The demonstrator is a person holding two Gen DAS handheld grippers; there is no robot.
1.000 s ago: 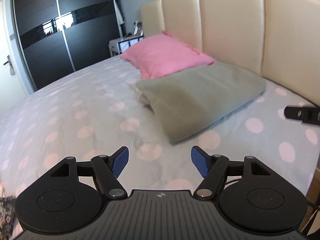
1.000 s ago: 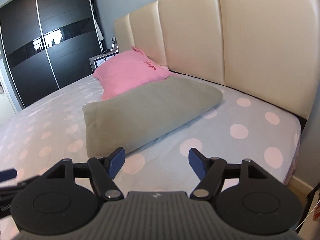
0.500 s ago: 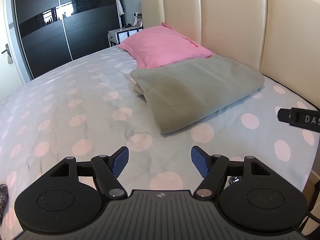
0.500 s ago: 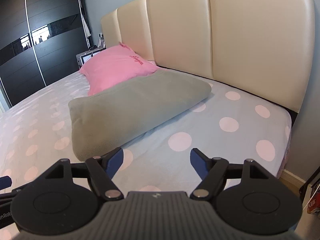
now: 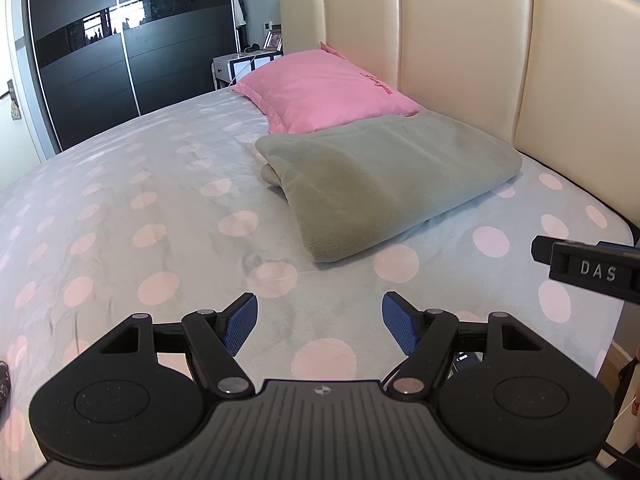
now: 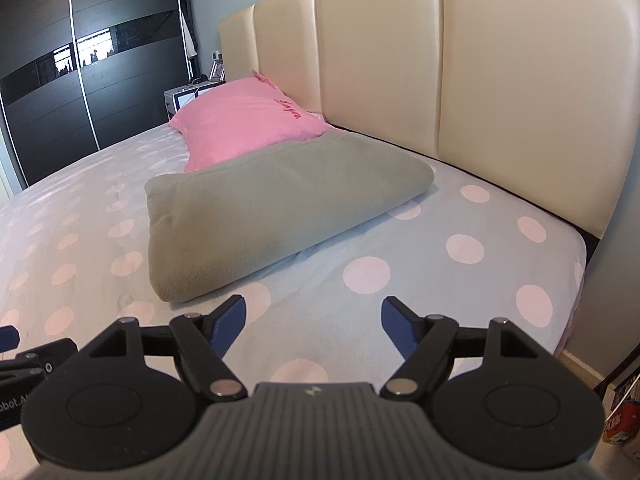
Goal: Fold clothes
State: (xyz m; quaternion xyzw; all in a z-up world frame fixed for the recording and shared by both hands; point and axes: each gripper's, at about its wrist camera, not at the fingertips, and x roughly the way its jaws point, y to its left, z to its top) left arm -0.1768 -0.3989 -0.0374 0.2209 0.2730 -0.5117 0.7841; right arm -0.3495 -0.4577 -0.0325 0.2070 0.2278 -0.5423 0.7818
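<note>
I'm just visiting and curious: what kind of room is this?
A bedroom, it seems: a bed with a polka-dot sheet, a pink pillow against a padded headboard, and a dark sliding wardrobe.

Right gripper (image 6: 312,322) jaws spread wide, empty, above dotted bedsheet (image 6: 420,280). Folded grey garment (image 6: 272,208) ahead-left of fingertips, apart. Pink pillow (image 6: 248,128) beyond it, cream headboard (image 6: 440,80) behind.

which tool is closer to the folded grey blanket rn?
Right, by a little. The right tool sits open just short of the folded grey blanket, by its near corner. The left tool, also open, hangs farther back over bare polka-dot sheet.
</note>
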